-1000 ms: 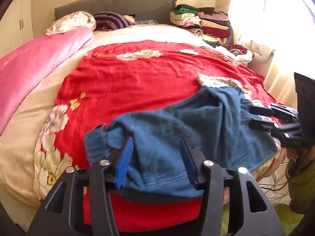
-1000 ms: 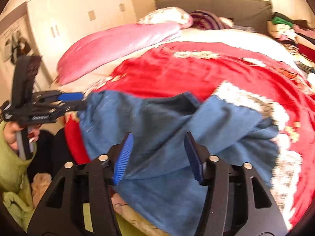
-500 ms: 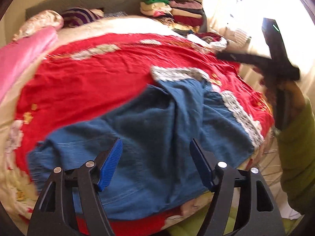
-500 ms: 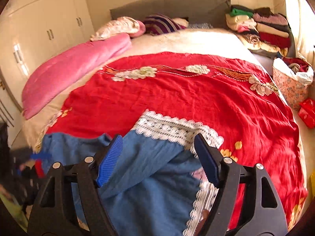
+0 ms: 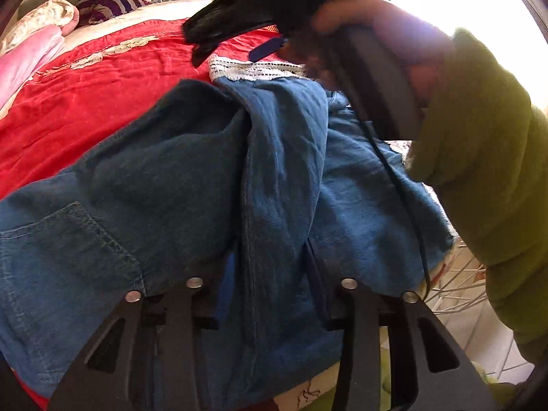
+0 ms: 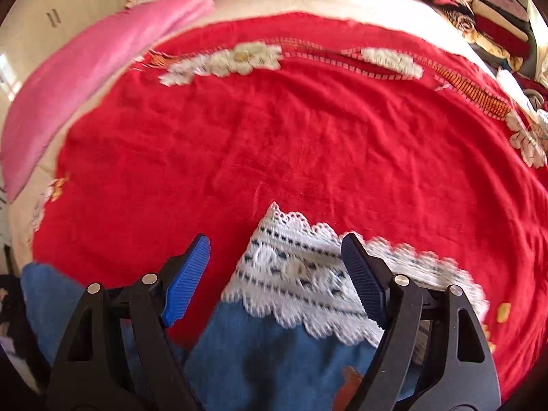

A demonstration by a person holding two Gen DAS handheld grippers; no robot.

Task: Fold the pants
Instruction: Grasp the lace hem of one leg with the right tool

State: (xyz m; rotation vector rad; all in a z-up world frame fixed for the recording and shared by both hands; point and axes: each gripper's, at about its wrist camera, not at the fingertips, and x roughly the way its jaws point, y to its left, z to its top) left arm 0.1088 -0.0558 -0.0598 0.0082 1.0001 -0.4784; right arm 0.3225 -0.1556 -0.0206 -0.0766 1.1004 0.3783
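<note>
The blue pants (image 5: 191, 185) lie rumpled on the red blanket (image 6: 308, 130) at the bed's foot. The left gripper (image 5: 270, 284) straddles a raised fabric ridge, unclosed, probably to pinch it; the right gripper (image 6: 274, 277) hovers released over the lace hem (image 6: 301, 274), ready to grab.

We are in a home bedroom: a bed (image 6: 342, 3) under a red flowered blanket (image 6: 308, 137), a pink quilt (image 6: 102, 58), pillows (image 5: 109, 0), white wardrobe doors (image 6: 68, 3) and stacked folded clothes (image 6: 486, 10) beside it.
</note>
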